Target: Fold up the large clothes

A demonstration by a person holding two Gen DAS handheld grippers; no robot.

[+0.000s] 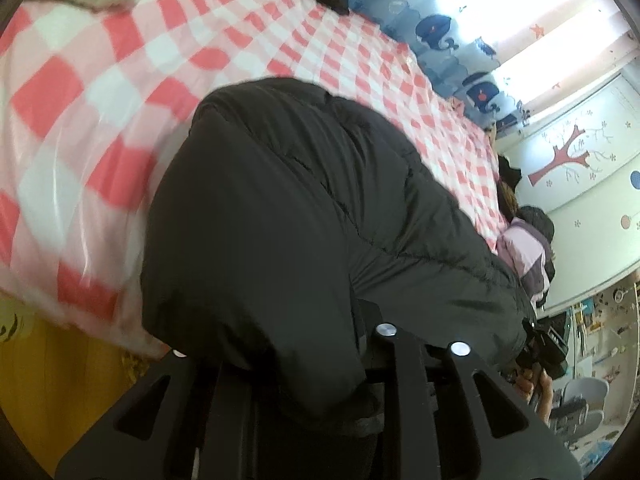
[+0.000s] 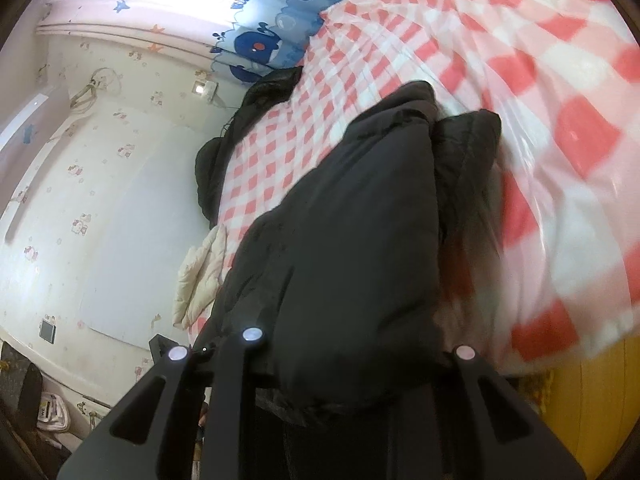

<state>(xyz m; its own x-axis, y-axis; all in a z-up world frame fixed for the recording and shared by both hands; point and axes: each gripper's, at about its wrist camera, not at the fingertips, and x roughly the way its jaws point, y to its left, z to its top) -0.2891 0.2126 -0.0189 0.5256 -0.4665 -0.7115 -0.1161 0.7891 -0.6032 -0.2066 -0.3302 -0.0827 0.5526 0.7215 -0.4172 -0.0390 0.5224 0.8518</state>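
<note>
Both the left gripper and right gripper look clamped on the puffy black padded jacket's hem; a fold appears under way, next carrying it toward twelve o'clock over the pink-and-white checked bedspread.

Jacket on the bed; curtain behind; pillow at bed's edge

Checked bed carries black jacket, cream garment.

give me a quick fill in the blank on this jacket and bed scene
The puffy jacket is ____ in colour.
It lies on a bedcover checked pink, white and ____.
The curtain is printed with blue ____.
Fabric bunches between the fingers of the left gripper and the ____ gripper.

Missing words: black; red; whales; right
</note>
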